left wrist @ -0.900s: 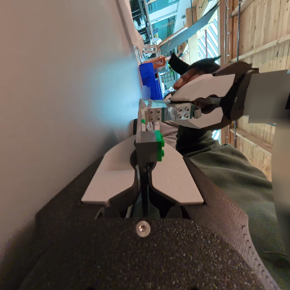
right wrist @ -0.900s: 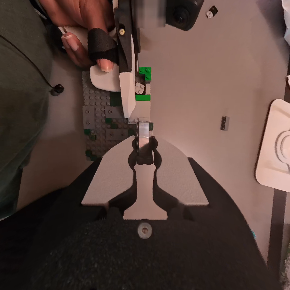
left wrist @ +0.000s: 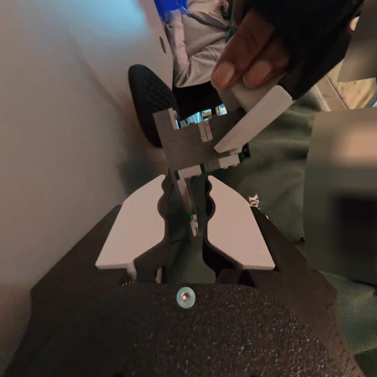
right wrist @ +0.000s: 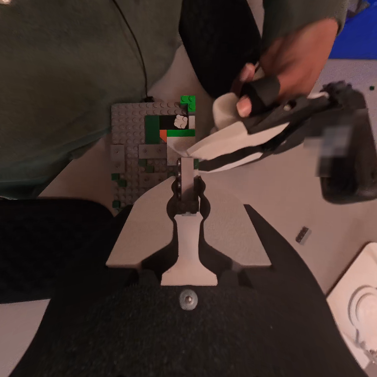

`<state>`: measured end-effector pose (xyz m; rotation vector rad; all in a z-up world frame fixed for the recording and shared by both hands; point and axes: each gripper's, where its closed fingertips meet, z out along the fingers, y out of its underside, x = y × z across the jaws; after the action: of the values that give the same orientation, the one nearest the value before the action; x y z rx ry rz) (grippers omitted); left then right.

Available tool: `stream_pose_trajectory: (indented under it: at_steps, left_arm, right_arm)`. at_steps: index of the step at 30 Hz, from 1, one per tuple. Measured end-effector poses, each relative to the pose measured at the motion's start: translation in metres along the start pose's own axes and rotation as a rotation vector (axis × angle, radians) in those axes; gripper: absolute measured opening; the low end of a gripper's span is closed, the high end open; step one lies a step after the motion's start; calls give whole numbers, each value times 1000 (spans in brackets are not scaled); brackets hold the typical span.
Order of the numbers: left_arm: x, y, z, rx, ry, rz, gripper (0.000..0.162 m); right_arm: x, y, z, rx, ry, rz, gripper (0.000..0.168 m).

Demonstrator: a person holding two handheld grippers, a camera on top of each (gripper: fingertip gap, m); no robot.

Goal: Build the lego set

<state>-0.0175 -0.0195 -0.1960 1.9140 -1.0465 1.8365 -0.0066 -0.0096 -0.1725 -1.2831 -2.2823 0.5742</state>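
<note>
Right gripper (right wrist: 187,179): clamped on a grey lego piece (right wrist: 186,175) standing upright between its fingertips.
Left gripper (left wrist: 186,181): jaws parted; the grey lego baseplate (left wrist: 183,146) passes edge-on through the gap, with no firm contact visible on either side.
Baseplate position: ahead-left of the right fingertips, green bricks (right wrist: 188,103) at its far corner.
Loose brick (right wrist: 303,234): on the table (right wrist: 275,193), right of the right gripper.

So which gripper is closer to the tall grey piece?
Right. The right gripper is shut on the grey piece; the left gripper is open, its tips beside the piece's far end.
</note>
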Motion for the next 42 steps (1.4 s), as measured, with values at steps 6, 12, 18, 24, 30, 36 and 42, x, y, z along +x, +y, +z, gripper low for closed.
stream_pose_trajectory:
  at_steps: [6,12,18,24,30,36,42]
  left_arm:
    - [-3,7,16,-12,69,-17,31]
    - [-2,14,16,31,98,-64,23]
    - [-6,10,15,142,51,-84,14]
    - [0,13,7,310,82,-125,10]
    - [0,18,3,432,114,-175,10]
    - [-3,14,-14,571,98,-190,11]
    - [-5,11,-29,686,59,-176,11]
  right_arm:
    - [-6,0,5,7,-92,-37,17]
    - [3,-2,4,30,-105,-72,17]
    - [8,-6,7,-10,-152,-152,17]
    - [20,-13,7,-8,-190,-166,18]
    - [24,-22,11,-6,-260,-133,24]
    - [40,-31,-1,0,-150,-166,23]
    - [58,-43,-1,59,124,-283,22]
